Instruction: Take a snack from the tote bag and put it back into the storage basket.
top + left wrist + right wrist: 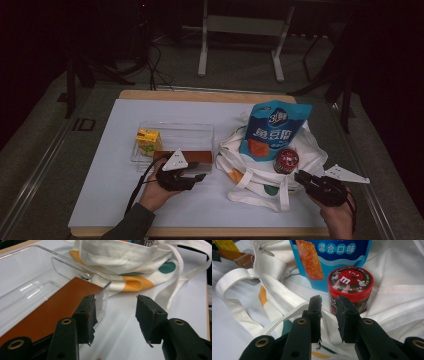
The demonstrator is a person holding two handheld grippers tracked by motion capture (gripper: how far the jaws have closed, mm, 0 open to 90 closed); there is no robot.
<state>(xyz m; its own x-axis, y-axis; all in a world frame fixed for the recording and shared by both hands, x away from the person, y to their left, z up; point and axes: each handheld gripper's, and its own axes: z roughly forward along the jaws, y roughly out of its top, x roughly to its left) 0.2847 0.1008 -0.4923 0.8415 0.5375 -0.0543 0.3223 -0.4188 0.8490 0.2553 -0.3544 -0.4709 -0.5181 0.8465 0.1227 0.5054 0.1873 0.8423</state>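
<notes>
The room is dim, its far side and both upper corners sinking into near black. A white sheet (115,190) covers most of the surface (200,96), whose bare wooden rim shows along the far edge and the near edge. Grey carpeted floor (45,145) surrounds it. Beyond the far edge stands a pale metal stand (240,25) on two legs, with dark cables (157,65) trailing over the floor to its left. Dark frame legs (72,85) rise off the far left corner.

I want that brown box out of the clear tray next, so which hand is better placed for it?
Left, probably. The left tool stands at the clear tray's corner beside the brown box; the right tool faces the candy tub.
</notes>
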